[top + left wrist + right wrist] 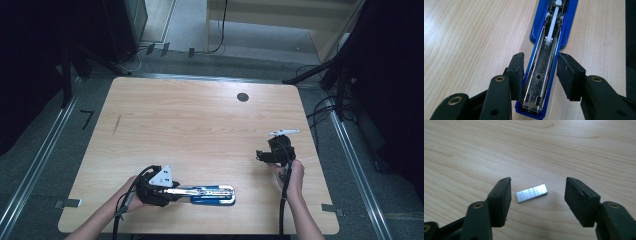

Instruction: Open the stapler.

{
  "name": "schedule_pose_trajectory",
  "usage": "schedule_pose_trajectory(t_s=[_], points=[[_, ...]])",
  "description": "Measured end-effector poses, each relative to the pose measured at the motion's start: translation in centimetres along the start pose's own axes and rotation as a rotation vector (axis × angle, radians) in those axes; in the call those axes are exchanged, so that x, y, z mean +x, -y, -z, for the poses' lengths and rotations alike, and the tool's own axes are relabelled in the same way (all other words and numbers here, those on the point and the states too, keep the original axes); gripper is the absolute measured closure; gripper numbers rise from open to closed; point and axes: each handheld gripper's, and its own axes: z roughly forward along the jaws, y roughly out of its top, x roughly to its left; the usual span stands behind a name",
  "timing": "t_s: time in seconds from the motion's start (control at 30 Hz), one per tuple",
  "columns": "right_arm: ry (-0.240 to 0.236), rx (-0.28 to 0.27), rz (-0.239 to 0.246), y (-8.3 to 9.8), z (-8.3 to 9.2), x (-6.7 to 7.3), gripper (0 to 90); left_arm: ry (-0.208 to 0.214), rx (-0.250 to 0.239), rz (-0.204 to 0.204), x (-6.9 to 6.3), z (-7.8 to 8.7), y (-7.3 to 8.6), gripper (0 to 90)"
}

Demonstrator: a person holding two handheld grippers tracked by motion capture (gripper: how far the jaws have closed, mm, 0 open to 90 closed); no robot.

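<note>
Left gripper (540,75) clamped on opened blue stapler (544,82), right gripper (537,200) half open astride loose staple strip (531,192), untouched, table's (200,120) four o'clock.

In the left gripper view the blue stapler (541,72) runs off the top edge, so its far end is cut away (its near end stays in frame). In the high view the strip of staples (531,192) is too small to pick out, and both forearms leave the picture at the bottom edge.
</note>
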Motion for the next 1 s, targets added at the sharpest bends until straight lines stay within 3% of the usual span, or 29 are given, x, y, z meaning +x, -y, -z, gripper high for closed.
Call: schedule_pose_trajectory(t_s=[0.1, 0.57, 1.0], points=[[0.041, 0.014, 0.021, -0.5, -0.5, 0.2, 46.1, 0.0, -0.001, 0.0, 0.0, 0.0, 0.0, 58.3], [0.098, 0.065, 0.084, -1.1, -1.8, 1.5, 58.1, 0.0, -0.001, 0.002, 0.0, 0.0, 0.0, 58.5], [0.092, 0.09, 0.103, -0.6, -1.9, 1.7, 62.8, 0.005, 0.0, 0.005, 0.1, 0.0, 0.1, 58.4]])
